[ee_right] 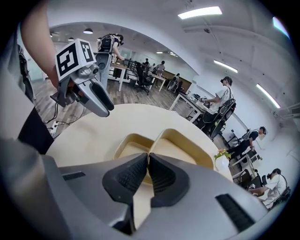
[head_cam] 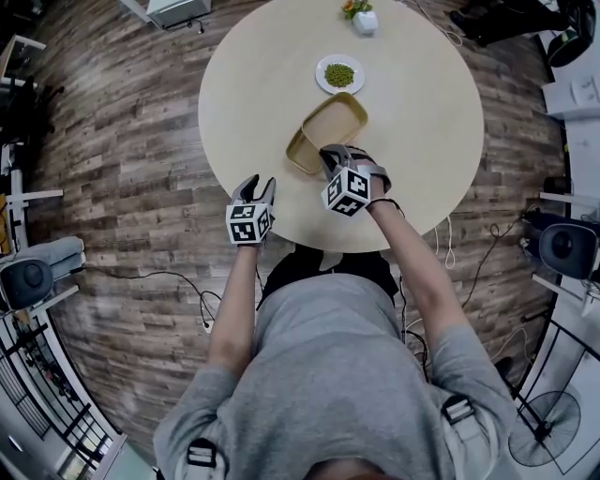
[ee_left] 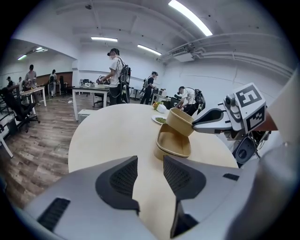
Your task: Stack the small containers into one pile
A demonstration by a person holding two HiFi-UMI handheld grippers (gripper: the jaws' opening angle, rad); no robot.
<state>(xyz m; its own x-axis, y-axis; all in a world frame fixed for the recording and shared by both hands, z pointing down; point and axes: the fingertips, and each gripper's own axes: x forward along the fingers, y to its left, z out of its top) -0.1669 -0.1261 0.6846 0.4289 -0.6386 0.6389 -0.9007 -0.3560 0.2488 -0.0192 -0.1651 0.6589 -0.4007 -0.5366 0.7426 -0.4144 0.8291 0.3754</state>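
R gripper (ee_right: 147, 157) has its jaws pinched shut on the near rim of the upper container (ee_right: 185, 147), the thin wall clamped between the pads. That's prob. the grip that leaves the underside free to drop into the one below. The container hangs tilted, low end over the lower container (ee_right: 127, 144), which sits on the round surface (head_cam: 412, 141) towards its near edge. So the pile looks mid-build: the top piece needs levelling and seating before any let-go. L gripper (ee_left: 151, 164) has jaws wide apart w/ nothing between them, only bare surface. It hovers by the near edge, off to the left and apart from both containers, likely on standby to steady the lower one if it skids. Plate of peas (head_cam: 322, 84) and flower pot (head_cam: 365, 22) stand further back, well apart from the stack and not part of the job. Hard to read: in head view the R gripper's marker cube and hand cover the grip point. In the right gripper view its own jaws hide the near ends of both containers. Can't tell if the two rims actually touch, though the left gripper view suggests contact. Also can't tell whether the lower one is a single piece or several already nested.
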